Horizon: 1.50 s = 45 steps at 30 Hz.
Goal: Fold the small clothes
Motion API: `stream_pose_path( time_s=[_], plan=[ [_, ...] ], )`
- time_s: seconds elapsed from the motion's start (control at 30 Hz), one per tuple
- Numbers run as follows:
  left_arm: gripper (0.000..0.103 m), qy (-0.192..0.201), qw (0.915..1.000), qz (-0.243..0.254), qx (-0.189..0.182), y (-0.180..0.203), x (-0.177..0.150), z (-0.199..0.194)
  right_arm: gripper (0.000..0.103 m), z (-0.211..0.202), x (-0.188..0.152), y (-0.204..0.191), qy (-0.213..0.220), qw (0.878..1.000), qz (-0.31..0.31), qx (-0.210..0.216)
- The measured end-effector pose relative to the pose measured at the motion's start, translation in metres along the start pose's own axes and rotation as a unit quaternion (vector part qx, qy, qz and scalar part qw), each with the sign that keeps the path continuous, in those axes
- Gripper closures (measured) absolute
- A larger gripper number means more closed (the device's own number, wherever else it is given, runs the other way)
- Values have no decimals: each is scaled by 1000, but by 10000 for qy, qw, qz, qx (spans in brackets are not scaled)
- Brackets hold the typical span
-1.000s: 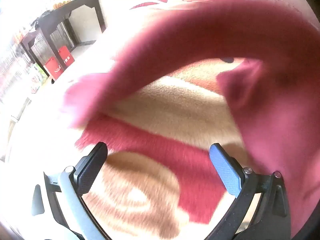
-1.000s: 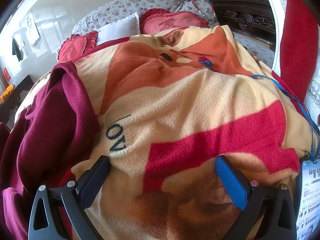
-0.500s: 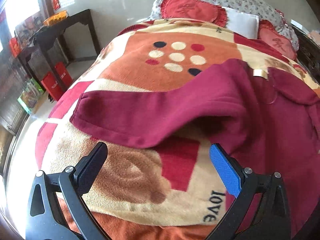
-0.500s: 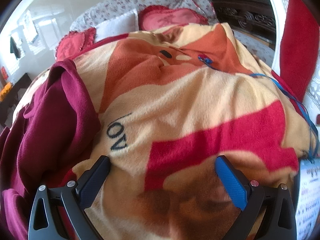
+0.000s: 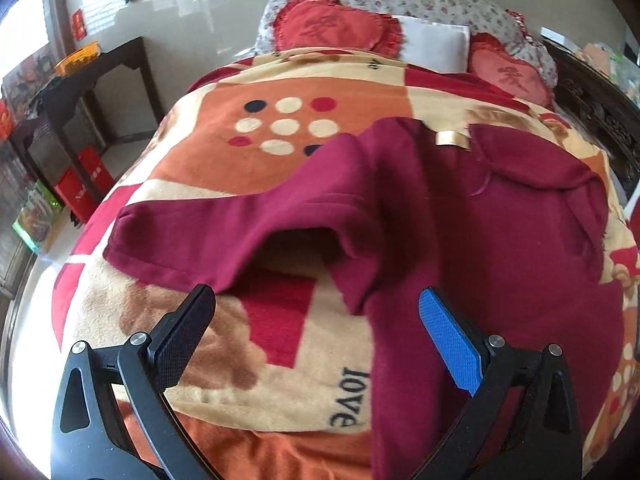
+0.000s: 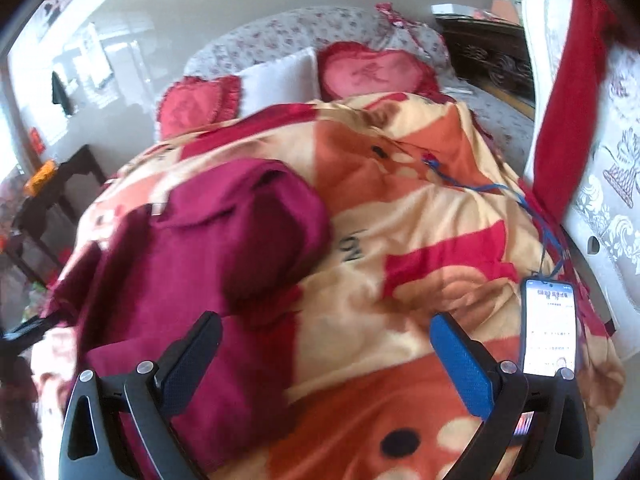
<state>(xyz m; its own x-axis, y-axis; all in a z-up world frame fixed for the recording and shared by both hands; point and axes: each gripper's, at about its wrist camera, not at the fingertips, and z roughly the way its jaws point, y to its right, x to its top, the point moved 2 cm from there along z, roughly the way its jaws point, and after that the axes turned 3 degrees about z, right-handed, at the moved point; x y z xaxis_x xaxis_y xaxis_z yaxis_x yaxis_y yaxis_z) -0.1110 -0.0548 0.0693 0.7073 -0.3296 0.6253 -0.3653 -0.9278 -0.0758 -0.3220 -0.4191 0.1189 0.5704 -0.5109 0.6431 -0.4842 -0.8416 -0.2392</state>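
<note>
a dark red sweater (image 5: 472,240) lies spread on a patterned blanket (image 5: 280,160) that covers the bed, its neck end toward the pillows and a gold label (image 5: 452,139) showing at the collar. one sleeve (image 5: 224,232) stretches out flat to the left, with a small pocket of shadow where it meets the body. the left gripper (image 5: 316,324) hovers over the near edge of the blanket, its fingers wide apart and holding nothing; the sleeve's hem lies just past its black finger, and its blue finger sits over the body of the sweater. the right gripper (image 6: 324,344) is likewise spread open and empty, its black finger over the sweater (image 6: 200,264), where the cloth lies bunched and rumpled, its blue finger over bare blanket (image 6: 420,240). a phone (image 6: 550,326) with a lit screen lies on the blanket just right of that gripper, a blue cord (image 6: 532,208) running from it up across the bed. red heart cushions (image 5: 338,26) and a white pillow (image 5: 434,46) sit at the head.
</note>
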Motion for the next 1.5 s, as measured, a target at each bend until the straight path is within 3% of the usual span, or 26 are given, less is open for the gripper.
stream_pose_path(
  time_s=[0.2, 0.37, 0.63, 1.17, 1.5],
  plan=[
    [1, -9, 9998, 116, -163, 15, -2, -8, 0, -25, 1, -51, -104, 9986, -61, 519],
    [1, -3, 9997, 162, -191, 22, -2, -12, 0, -20, 1, -92, -173, 9962, -233, 820],
    [1, 6, 9998, 105, -170, 22, -1, -14, 0, 15, -13, -153, -217, 9945, -915, 466],
    [1, -1, 9999, -17, -148, 11, 1, -14, 0, 33, -18, -175, -196, 9955, -921, 121],
    [1, 25, 9996, -1, -271, 16, 0, -22, 0, 31, -21, -182, -327, 9953, -905, 113]
  ],
)
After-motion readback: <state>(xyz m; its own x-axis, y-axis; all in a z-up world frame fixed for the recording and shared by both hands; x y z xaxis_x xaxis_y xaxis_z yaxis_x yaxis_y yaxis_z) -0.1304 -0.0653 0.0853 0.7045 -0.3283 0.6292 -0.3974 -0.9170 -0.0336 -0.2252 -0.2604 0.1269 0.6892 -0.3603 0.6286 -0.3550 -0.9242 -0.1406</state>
